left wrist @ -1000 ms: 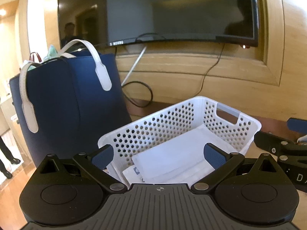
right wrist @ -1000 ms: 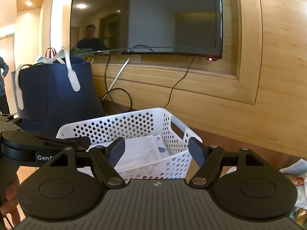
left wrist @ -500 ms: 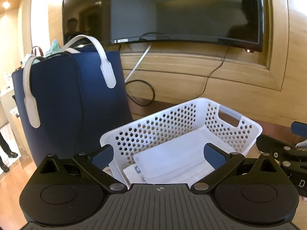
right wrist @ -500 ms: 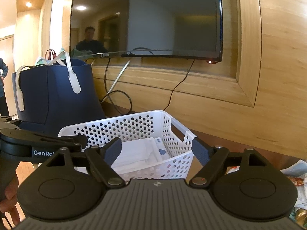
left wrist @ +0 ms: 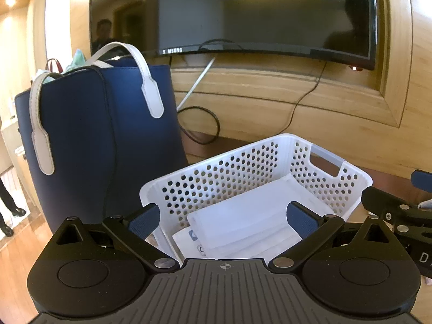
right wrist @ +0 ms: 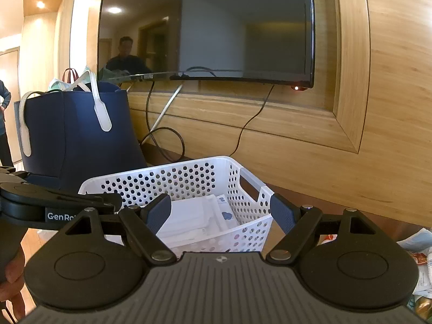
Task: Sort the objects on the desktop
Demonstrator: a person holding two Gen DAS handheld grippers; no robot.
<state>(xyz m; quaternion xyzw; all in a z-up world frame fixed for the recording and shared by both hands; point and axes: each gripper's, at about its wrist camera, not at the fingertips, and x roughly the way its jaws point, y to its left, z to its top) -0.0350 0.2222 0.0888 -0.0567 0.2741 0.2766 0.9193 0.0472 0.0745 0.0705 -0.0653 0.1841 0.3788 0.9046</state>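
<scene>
My left hand-held gripper (left wrist: pixel 222 220) hangs with its blue pads spread wide apart and nothing between them, looking down over the near end of the white perforated basket (left wrist: pixel 270 159). My right hand-held gripper (right wrist: pixel 220 212) is likewise spread, with nothing in it, and its pads frame the same basket (right wrist: pixel 243 232) from the other side. In the left wrist view I can see part of the right tool at the right edge; in the right wrist view the left tool's arm crosses the left edge, just beside the basket's near corner.

The basket stands on the wooden surface (right wrist: pixel 351 210) in front of me. Flat white packets (left wrist: pixel 251 216) lie stacked on its floor, and one lower packet shows a small blue mark at its corner. From the right I see the same packets (right wrist: pixel 194 216) lying towards the basket's right end.

A navy tote bag (left wrist: pixel 102 145) with pale handles stands upright just beside the basket on its left, with something pale green poking out of its top. Behind both, a Samsung television (left wrist: pixel 232 13) is set in the wood-panelled wall, and black cables (left wrist: pixel 205 124) hang below it to the surface. At the far right of the right wrist view some crumpled wrappers (right wrist: pixel 418 253) lie on the surface; I cannot tell what they are.
</scene>
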